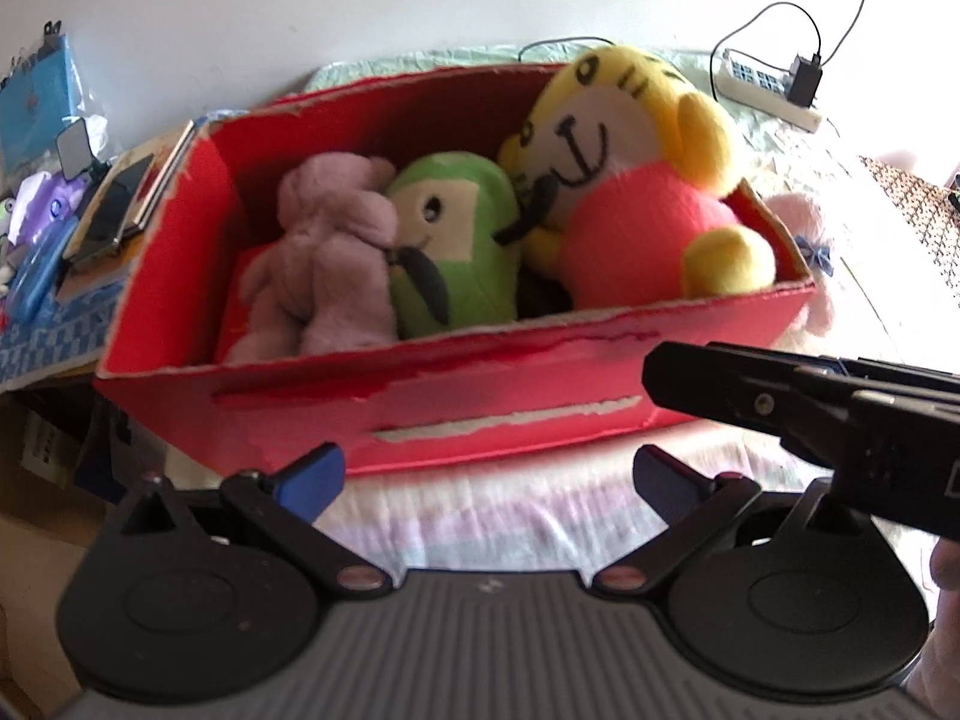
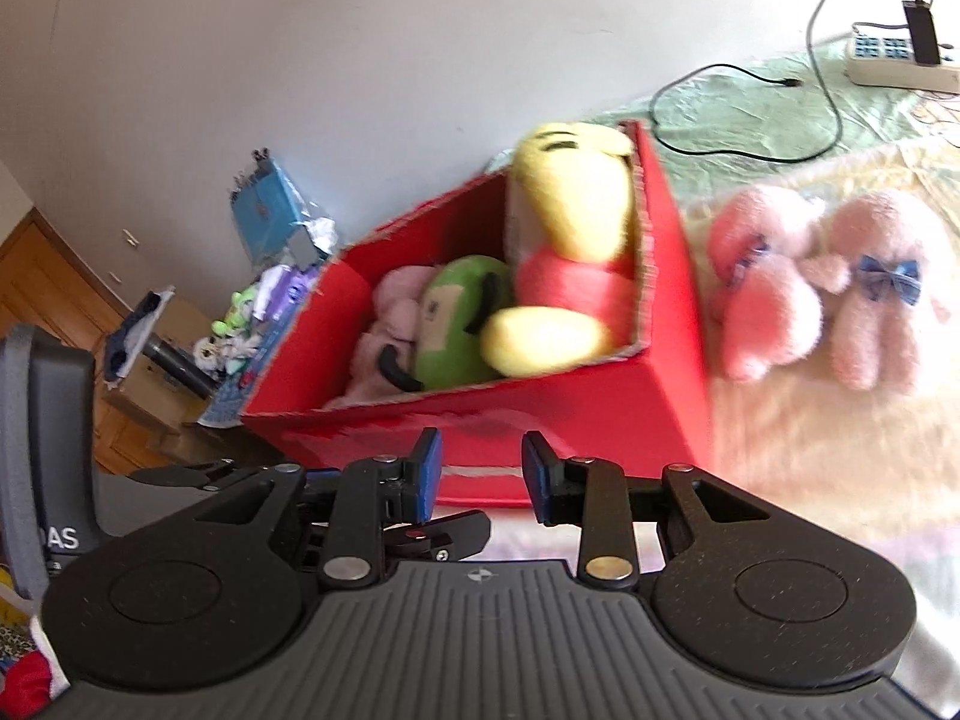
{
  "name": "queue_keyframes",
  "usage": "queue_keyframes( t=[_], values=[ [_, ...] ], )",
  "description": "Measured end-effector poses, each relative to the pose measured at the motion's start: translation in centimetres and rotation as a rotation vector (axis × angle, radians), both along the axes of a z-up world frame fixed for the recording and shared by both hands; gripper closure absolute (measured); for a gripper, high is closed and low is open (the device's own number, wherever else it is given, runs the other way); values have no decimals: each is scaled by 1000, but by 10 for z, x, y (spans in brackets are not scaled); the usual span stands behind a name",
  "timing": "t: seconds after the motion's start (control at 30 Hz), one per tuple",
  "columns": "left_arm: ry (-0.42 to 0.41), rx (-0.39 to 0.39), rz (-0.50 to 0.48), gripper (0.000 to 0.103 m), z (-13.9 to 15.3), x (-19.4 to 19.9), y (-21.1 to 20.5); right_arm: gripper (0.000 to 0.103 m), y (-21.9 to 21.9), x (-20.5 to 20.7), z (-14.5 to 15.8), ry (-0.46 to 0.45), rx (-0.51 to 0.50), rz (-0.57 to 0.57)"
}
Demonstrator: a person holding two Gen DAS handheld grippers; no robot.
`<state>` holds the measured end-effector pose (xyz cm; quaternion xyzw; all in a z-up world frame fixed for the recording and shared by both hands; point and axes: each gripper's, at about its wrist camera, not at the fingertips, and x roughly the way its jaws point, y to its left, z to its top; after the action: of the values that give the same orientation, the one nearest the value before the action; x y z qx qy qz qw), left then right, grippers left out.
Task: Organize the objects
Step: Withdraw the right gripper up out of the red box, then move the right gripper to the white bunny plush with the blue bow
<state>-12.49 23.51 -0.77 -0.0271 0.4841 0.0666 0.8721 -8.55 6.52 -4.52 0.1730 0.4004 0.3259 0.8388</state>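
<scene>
A red cardboard box stands on the bed. Inside it are a mauve plush, a green plush and a yellow tiger plush in a pink top. Two pink plush toys with blue bows lie on the bed right of the box. My left gripper is open and empty in front of the box. My right gripper is open and empty at the box's near wall; its body shows in the left wrist view.
A white power strip with black cables lies at the far right of the bed. A cluttered side table with small toys and a blue packet stands left of the box. A white wall is behind.
</scene>
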Motion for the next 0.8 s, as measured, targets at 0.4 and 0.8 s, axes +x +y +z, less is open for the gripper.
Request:
queue_keyframes(
  t=[0.4,0.8],
  values=[
    [46,-3,-26,1,-14,18,-41,70,-37,10,-14,61,-59,-9],
    [85,4,-53,2,-29,34,-89,70,-79,26,-29,120,-83,-22]
  ],
)
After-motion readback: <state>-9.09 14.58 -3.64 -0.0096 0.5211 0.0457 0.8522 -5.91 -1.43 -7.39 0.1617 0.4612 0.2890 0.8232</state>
